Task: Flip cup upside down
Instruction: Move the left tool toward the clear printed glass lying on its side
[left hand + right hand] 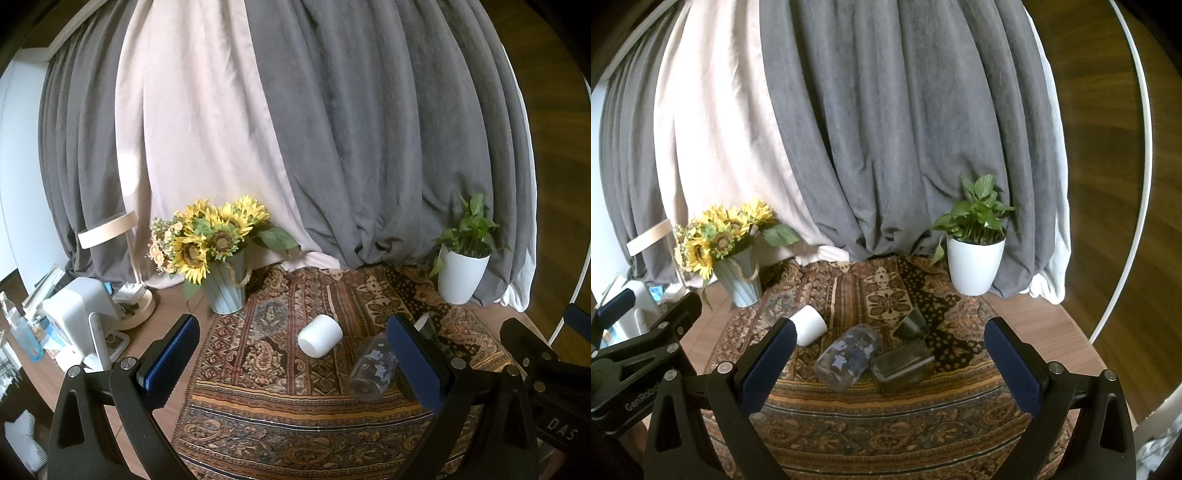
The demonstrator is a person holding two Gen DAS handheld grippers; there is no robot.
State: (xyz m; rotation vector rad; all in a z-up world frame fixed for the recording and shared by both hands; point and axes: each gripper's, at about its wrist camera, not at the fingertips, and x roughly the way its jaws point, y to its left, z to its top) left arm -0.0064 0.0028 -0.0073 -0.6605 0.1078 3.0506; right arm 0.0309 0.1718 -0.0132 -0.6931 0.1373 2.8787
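A white cup (pixel 320 335) lies on its side on the patterned cloth (pixel 288 417); it shows in the right wrist view (pixel 810 324) too. Beside it a clear glass with blue flower prints (pixel 371 370) (pixel 847 356) lies on its side. A dark square glass (pixel 902 365) and a dark green cup (pixel 912 323) also lie tipped over. My left gripper (pixel 295 354) is open and empty, held above and short of the white cup. My right gripper (pixel 890 365) is open and empty, above the clear and dark glasses.
A grey pot of sunflowers (pixel 218 258) stands at the back left, a white potted plant (pixel 461 266) at the back right. A lamp (pixel 122 269) and white appliances (pixel 79 314) sit at the left. Grey and pink curtains (pixel 295 129) hang behind the round table.
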